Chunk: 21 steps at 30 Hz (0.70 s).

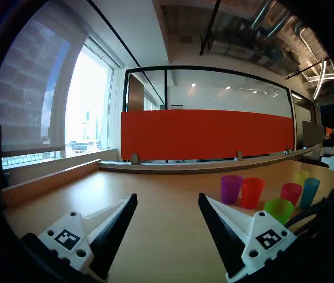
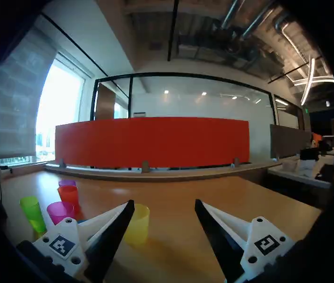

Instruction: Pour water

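Several coloured plastic cups stand in a cluster on the wooden table. In the left gripper view, a purple cup, an orange-red cup, a pink cup, a blue cup and a green cup sit right of my left gripper, which is open with nothing between its fingers. In the right gripper view, a yellow cup stands close in front, just left of the gap of my open right gripper. A green cup, a pink cup and an orange-red cup stand farther left.
A red divider panel runs along the table's far edge, with a glass wall behind it. A bright window and a low ledge lie to the left. Another desk with dark objects stands at the right.
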Tool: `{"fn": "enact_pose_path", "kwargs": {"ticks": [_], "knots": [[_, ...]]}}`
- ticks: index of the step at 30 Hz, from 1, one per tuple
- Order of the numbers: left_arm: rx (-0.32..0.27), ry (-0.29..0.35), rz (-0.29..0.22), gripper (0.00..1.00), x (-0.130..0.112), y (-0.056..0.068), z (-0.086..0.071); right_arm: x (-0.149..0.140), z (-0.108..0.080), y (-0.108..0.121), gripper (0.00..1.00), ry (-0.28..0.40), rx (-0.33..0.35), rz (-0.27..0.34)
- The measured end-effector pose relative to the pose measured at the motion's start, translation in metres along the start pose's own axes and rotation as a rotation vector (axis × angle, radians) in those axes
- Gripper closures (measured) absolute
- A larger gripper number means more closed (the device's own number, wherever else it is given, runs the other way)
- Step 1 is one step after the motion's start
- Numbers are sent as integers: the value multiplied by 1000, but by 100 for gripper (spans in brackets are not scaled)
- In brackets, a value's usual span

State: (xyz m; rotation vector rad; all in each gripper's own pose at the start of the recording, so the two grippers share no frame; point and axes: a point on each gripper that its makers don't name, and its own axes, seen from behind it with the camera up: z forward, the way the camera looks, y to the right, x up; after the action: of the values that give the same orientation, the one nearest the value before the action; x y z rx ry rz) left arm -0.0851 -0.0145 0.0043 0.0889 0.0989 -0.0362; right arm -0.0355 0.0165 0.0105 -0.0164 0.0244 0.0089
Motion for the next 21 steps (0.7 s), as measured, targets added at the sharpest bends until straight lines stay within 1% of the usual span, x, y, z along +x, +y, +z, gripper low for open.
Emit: {"fn": "enact_pose_path", "kwargs": {"ticks": [9,21], "knots": [[0,0,0,4,0,0,0,0,-1,-6,0,-4,12,-11],[0,0,0,4,0,0,0,-2,-4,-8,0,-5,18,-10]]}}
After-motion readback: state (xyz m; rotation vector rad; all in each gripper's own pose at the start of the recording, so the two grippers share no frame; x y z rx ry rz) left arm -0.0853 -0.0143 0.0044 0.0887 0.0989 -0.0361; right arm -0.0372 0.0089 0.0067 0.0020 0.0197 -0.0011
